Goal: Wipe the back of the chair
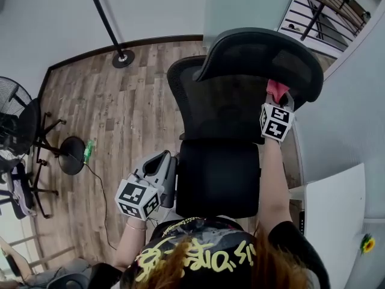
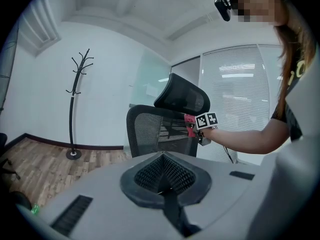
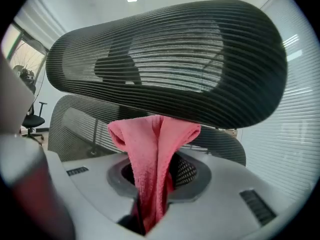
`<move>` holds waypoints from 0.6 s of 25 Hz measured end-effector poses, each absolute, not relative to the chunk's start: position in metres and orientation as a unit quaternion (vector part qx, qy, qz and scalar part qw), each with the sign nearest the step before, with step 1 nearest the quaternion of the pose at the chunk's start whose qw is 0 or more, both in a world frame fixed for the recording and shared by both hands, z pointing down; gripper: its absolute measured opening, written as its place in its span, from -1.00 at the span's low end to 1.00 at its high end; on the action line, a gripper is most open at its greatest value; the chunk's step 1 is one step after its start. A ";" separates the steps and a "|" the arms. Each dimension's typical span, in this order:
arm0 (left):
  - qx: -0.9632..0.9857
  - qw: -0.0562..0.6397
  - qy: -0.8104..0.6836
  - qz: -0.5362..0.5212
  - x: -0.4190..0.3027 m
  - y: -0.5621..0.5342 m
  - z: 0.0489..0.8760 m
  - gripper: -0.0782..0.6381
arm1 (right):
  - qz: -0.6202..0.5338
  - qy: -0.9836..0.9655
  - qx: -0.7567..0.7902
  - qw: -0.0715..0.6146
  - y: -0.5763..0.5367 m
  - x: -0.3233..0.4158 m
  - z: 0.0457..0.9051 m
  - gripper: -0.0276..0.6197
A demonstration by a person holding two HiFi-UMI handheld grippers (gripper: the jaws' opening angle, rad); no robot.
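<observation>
We grip a pink cloth (image 3: pixel 152 154) in the closed jaws of our right gripper (image 1: pixel 278 101). The cloth is up against the upper right of the black mesh chair back (image 1: pixel 210 101), just below the headrest (image 1: pixel 258 53). Our left gripper (image 1: pixel 159 164) has its jaws together with nothing between them. It sits near us, beside the left edge of the seat (image 1: pixel 218 176). A coat stand (image 1: pixel 111 26) stands on the wood floor (image 1: pixel 120 113), far left.
</observation>
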State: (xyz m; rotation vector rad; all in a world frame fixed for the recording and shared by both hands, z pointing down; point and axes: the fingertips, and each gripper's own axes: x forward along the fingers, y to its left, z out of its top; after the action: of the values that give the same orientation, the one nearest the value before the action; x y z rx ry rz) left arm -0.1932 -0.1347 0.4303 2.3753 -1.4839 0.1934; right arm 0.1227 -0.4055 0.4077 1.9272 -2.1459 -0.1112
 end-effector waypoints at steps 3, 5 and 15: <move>0.836 0.165 -0.519 0.068 -0.200 -0.140 0.432 -0.80 | -0.035 -0.742 0.658 0.124 -0.405 0.108 0.409 -0.69; 0.837 0.165 -0.517 0.069 -0.202 -0.144 0.433 -0.80 | -0.033 -0.745 0.654 0.124 -0.406 0.097 0.410 -0.69; 0.851 0.157 -0.496 0.073 -0.203 -0.167 0.433 -0.80 | -0.015 -0.767 0.632 0.107 -0.402 0.044 0.413 -0.69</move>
State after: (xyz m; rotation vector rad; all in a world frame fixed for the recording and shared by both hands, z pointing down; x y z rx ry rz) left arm -0.2027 -0.1665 0.4326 2.4358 -1.4196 0.2101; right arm 0.0444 -0.4022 0.4135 1.8599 -2.2589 -0.0442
